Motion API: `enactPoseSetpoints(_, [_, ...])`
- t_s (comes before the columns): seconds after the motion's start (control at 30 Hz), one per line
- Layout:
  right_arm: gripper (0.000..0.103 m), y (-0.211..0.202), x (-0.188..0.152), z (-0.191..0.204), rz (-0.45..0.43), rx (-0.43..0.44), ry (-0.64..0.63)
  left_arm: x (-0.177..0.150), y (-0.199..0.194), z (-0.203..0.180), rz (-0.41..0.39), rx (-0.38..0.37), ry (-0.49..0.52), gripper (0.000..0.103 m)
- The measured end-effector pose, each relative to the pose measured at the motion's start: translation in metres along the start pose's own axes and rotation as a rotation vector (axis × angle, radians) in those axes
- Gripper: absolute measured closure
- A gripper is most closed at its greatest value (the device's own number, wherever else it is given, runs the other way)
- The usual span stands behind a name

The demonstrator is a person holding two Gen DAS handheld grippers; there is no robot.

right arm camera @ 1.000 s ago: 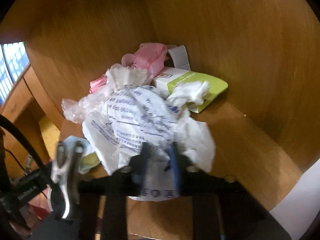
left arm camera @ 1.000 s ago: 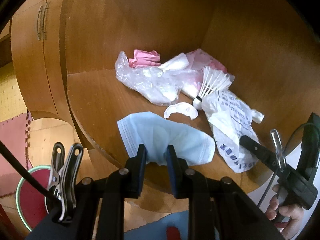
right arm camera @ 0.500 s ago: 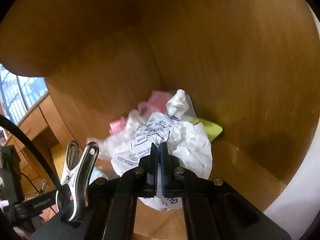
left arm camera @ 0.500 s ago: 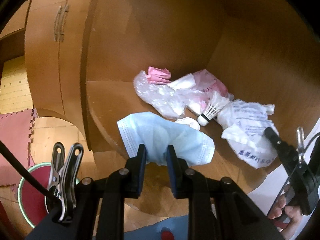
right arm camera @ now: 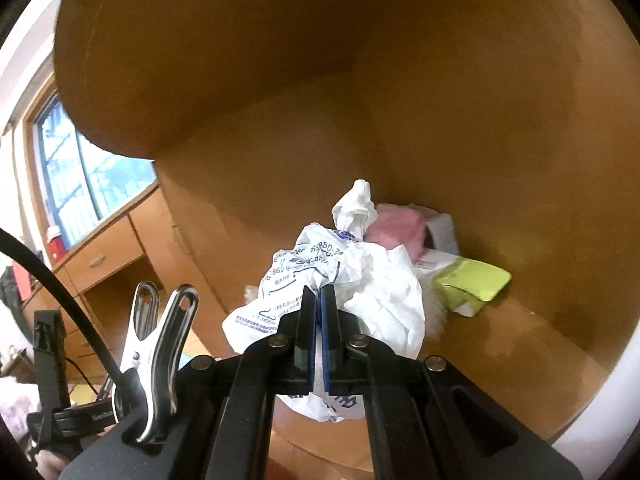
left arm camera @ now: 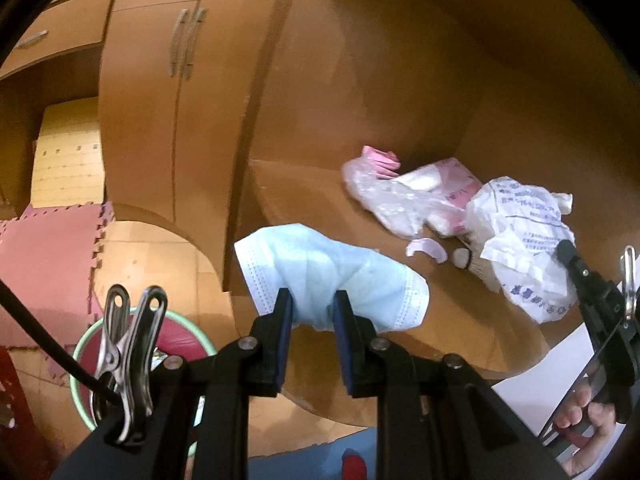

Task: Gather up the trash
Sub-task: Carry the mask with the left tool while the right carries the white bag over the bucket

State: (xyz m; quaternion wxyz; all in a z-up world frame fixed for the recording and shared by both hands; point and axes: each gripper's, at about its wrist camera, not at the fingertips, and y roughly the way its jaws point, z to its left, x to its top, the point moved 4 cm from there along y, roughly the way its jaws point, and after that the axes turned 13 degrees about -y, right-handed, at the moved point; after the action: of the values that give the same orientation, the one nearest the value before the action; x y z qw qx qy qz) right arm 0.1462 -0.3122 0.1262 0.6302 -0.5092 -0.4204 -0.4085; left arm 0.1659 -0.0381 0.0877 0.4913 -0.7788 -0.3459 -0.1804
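We face a wooden corner shelf set between tall wooden walls, with cabinet doors to its left and pink foam floor mats below. On the floor stands a red bin with a pale green rim.

At the back of the shelf lies a heap of trash: a clear plastic bag, pink wrappers and, in the right wrist view, a lime-green carton.

Our left gripper is clamped on a light blue face mask, bunched between the pads and held out past the shelf's front edge, above the floor.

Our right gripper has its jaws pressed nearly together on a fold of a crumpled white printed plastic bag, which hangs from the pads at the shelf's front right.

A small pale curved scrap lies on the shelf between mask and bag.
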Motion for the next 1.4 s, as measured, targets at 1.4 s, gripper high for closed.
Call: enactPoseSetpoints(1.4, [0.1, 0.056, -0.037, 0.159, 0.119, 0.278, -0.222, -0.035, 0.032, 0.161, 0.094, 0.248, -0.131, 0.082])
